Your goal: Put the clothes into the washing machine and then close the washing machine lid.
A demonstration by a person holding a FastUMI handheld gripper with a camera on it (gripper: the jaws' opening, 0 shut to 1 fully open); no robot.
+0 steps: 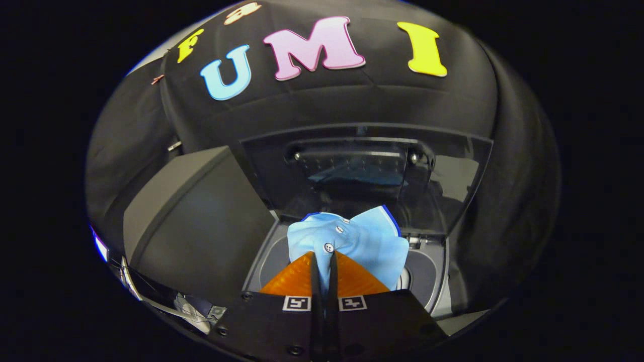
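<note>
A light blue shirt (362, 241) with small white buttons and a dark blue trim hangs bunched from my gripper (324, 259), whose two fingers are pressed together on its fabric. The shirt hangs over the round opening of the top-loading washing machine (427, 274), just ahead of the fingers. Behind the shirt the machine's dark see-through lid (362, 171) stands raised, and the blue of the shirt is mirrored in it.
A dark grey flat-topped box or panel (196, 226) stands just left of the washer opening. The black cloth booth wall (352, 100) closes off the back and both sides. A strip of something pale lies low on the left (191, 309).
</note>
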